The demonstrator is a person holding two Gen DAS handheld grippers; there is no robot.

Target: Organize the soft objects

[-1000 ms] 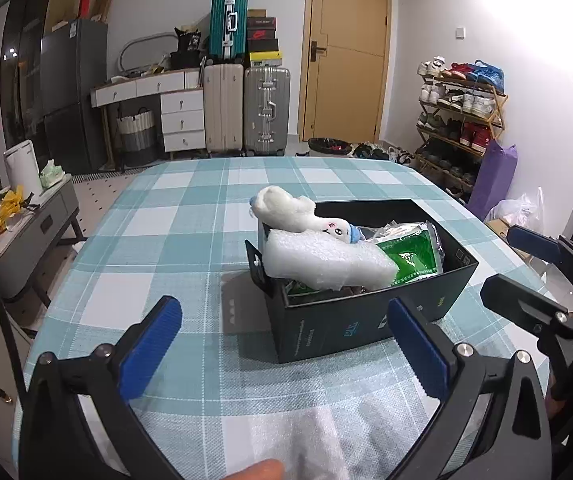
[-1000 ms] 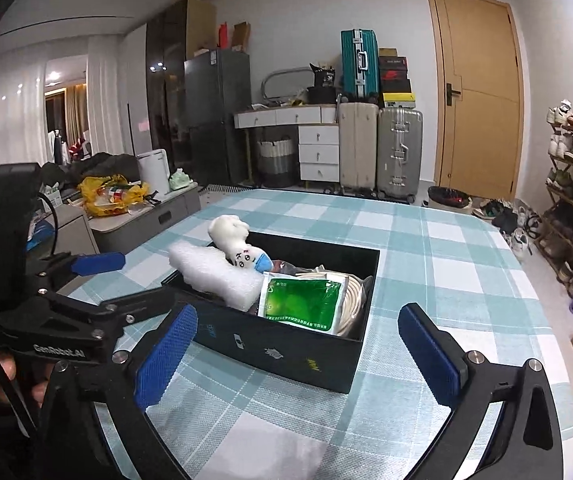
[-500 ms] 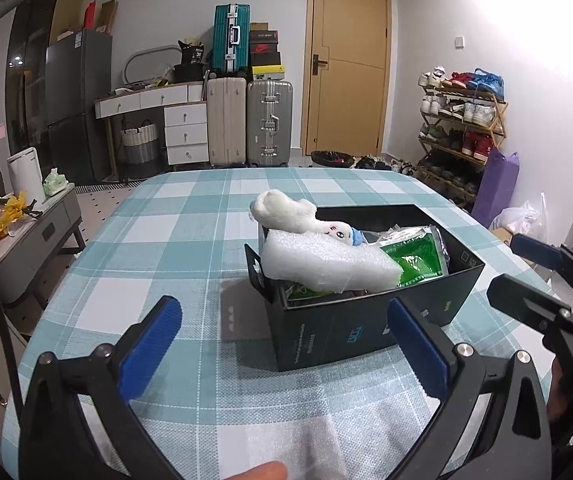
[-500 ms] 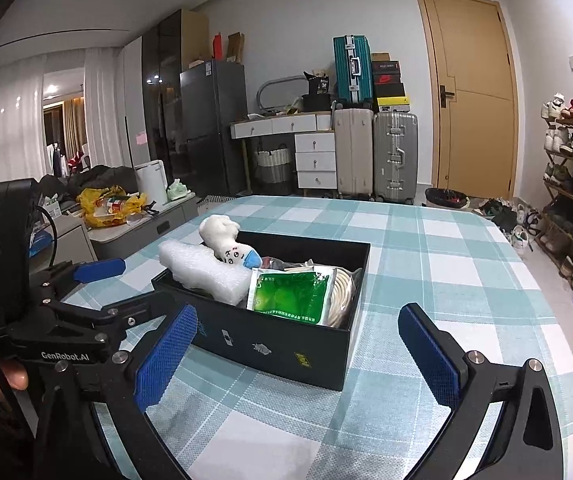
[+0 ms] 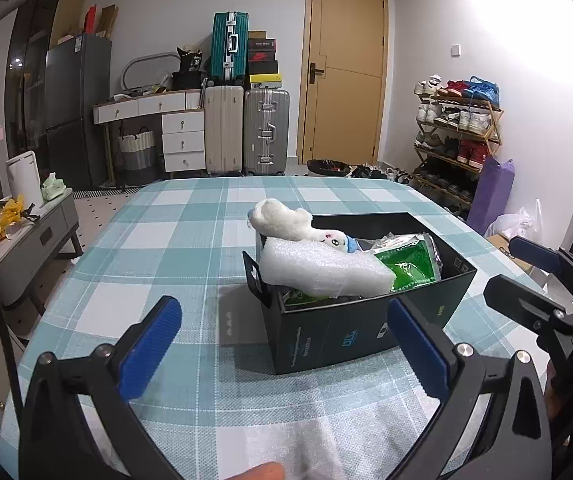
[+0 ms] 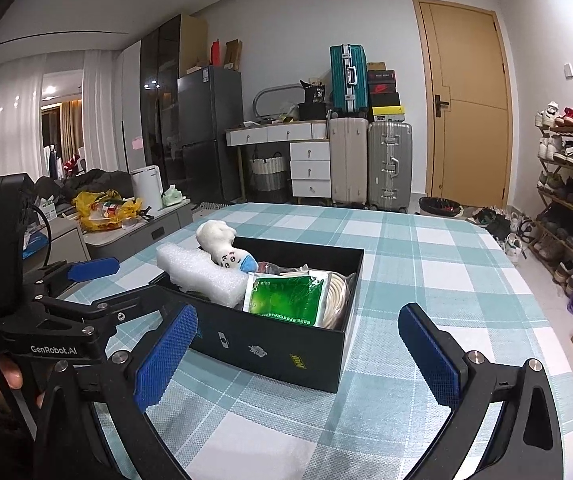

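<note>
Both hand-held grippers (image 5: 284, 344) (image 6: 308, 344) have drawn back, box (image 5: 358, 332) ahead.

left wrist: near box (image 5: 366, 320) end | right wrist: long side | shared: box

Only bit I can properly read is "GenRobot.AI" in white on the black frame of the left gripper (image 6: 90, 284), sitting just left of the black box (image 6: 270, 344), whose side has a few small printed logos way too tiny to make out.
</note>
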